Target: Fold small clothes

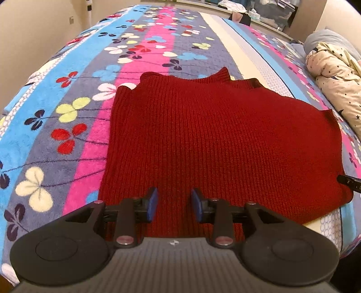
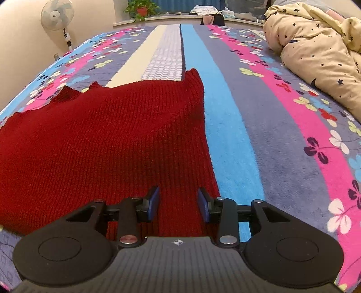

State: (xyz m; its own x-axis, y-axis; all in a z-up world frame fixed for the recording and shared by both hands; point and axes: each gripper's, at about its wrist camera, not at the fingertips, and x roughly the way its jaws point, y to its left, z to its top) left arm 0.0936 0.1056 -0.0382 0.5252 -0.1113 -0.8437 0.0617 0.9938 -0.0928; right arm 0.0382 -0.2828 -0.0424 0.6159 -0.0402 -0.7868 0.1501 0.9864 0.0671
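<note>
a red knitted vest (image 1: 216,139) lies spread flat on the bed (image 1: 74,126), over its flowered, striped blanket, shoulder straps and neckline pointing away and the hem nearest the person. that flat, hem-near layout suits a fold started from the bottom edge, and both tools sit accordingly: the left gripper (image 1: 173,204) hangs over the hem toward the garment's left part, the right gripper (image 2: 178,204) over the hem close to its right side edge, where the knit meets the blue stripe. on each, the jaws are released and spread, blue pads apart with only fabric showing between them, nothing pinched yet; whether the tips touch the knit i cannot tell.

to the right lies a bundled cream quilt with stars (image 2: 315,49), well apart from the vest, so it should not hinder a fold. a standing fan (image 2: 57,17) and a potted plant (image 2: 141,8) sit beyond the bed's far end. the bed around the vest looks free enough for folding; the thick ribbed knit will likely bunch rather than crease sharply.
</note>
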